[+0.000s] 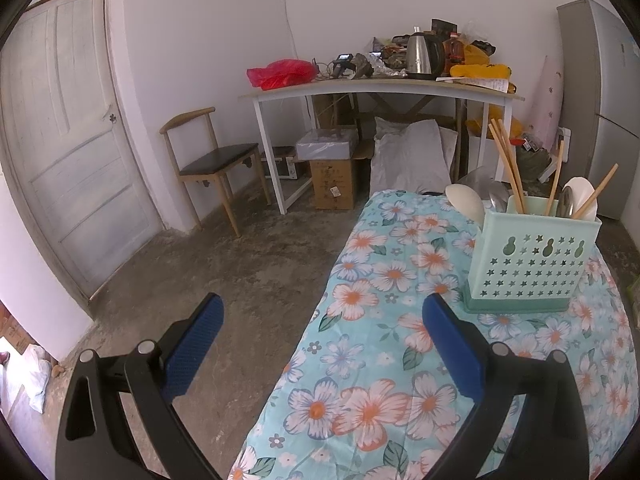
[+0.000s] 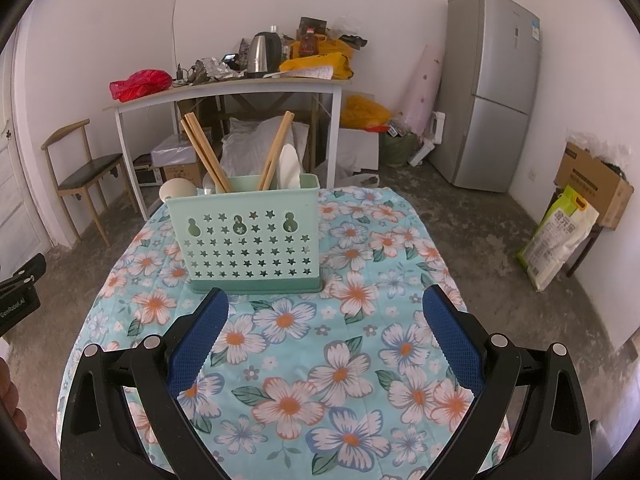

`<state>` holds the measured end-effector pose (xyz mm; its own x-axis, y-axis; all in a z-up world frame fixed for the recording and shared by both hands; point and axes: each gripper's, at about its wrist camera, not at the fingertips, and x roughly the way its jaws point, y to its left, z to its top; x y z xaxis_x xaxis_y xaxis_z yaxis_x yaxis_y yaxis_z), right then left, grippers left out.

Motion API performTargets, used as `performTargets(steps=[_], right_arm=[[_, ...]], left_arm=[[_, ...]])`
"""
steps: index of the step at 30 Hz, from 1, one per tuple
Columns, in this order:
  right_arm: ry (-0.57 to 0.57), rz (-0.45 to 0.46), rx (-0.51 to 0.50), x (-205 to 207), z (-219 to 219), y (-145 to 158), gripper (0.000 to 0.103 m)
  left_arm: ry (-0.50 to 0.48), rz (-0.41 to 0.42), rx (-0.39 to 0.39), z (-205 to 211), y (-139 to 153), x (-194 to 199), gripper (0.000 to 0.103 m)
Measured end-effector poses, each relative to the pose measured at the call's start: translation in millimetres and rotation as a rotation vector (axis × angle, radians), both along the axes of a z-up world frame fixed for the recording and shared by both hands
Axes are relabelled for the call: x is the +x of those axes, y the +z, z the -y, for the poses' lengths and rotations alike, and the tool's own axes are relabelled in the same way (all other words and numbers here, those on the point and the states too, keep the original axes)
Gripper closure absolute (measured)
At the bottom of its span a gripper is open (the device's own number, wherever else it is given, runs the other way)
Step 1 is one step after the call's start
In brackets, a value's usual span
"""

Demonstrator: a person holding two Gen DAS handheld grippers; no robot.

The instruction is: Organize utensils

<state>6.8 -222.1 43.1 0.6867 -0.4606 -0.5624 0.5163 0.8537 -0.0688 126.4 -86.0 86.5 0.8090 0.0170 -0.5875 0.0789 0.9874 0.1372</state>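
Observation:
A mint-green perforated utensil holder [image 2: 248,236] stands on the flowered tablecloth [image 2: 340,360], seen also in the left wrist view [image 1: 532,256]. It holds wooden chopsticks [image 2: 206,156] and white spoons [image 2: 290,168]. A white spoon bowl [image 2: 178,191] pokes out behind its left side. My right gripper [image 2: 324,308] is open and empty, just in front of the holder. My left gripper [image 1: 322,312] is open and empty, over the table's left edge, left of the holder.
A white desk [image 2: 224,92] with a kettle [image 2: 262,54] and bags stands behind the table. A chair [image 1: 212,160] and door [image 1: 68,132] are at the left, a fridge [image 2: 490,88] at the right. Boxes and sacks lie on the concrete floor.

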Motion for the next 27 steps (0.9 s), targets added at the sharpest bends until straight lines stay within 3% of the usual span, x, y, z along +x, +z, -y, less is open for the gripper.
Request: performTargets(steps=[27], right_arm=[[0.002,0.002,-0.001,0.6,-1.6,1.1,0.009]], left_arm=[[-0.001,-0.002,0.003,-0.7,-0.7,1.0,0.006]])
